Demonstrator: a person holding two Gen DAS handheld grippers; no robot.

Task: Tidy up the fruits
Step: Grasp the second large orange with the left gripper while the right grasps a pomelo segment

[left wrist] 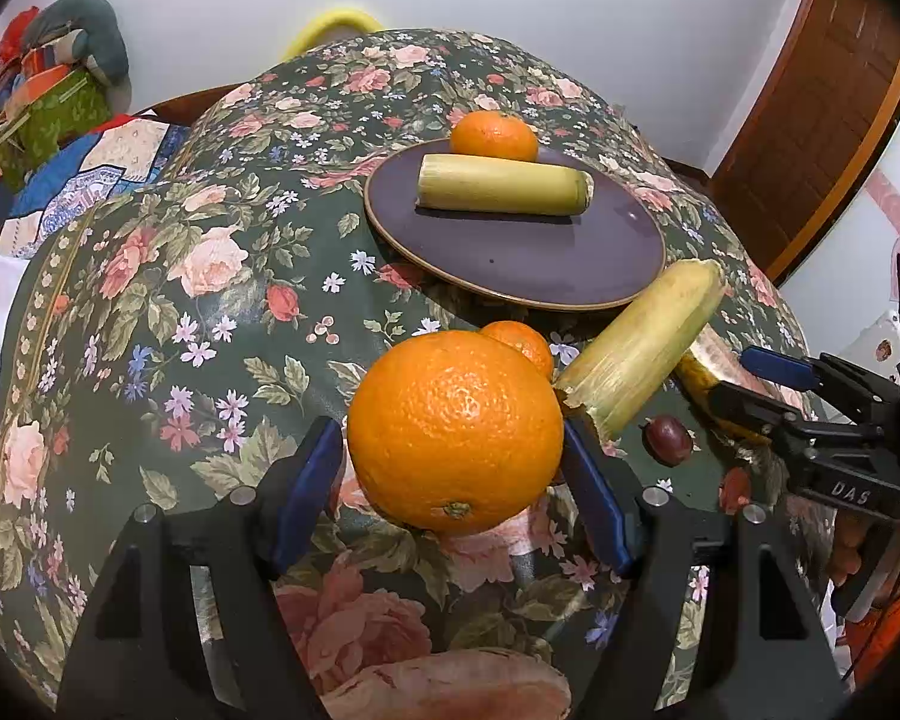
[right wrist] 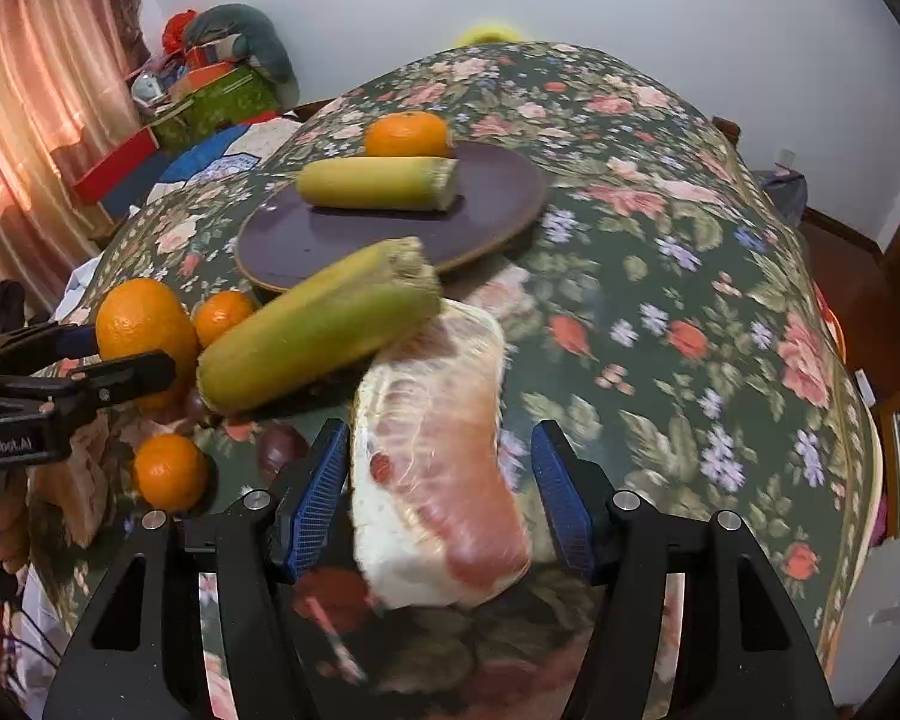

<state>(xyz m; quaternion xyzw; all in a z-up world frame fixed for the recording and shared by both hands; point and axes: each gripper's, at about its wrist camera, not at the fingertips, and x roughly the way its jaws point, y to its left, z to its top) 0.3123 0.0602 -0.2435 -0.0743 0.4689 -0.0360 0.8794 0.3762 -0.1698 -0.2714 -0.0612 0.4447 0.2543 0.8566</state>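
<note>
The big round orange (left wrist: 455, 432) on the flowery tabletop (left wrist: 210, 324) is straddled by the released left tongs (left wrist: 453, 474). The pink pomelo wedge (right wrist: 435, 468) lies between the released right tongs (right wrist: 444, 492). Both are likely meant for the purple plate (left wrist: 510, 252).

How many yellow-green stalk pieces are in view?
2: one stalk piece on the purple plate; another off the plate, on the tablecloth beside the oranges. None looks hidden.
</note>
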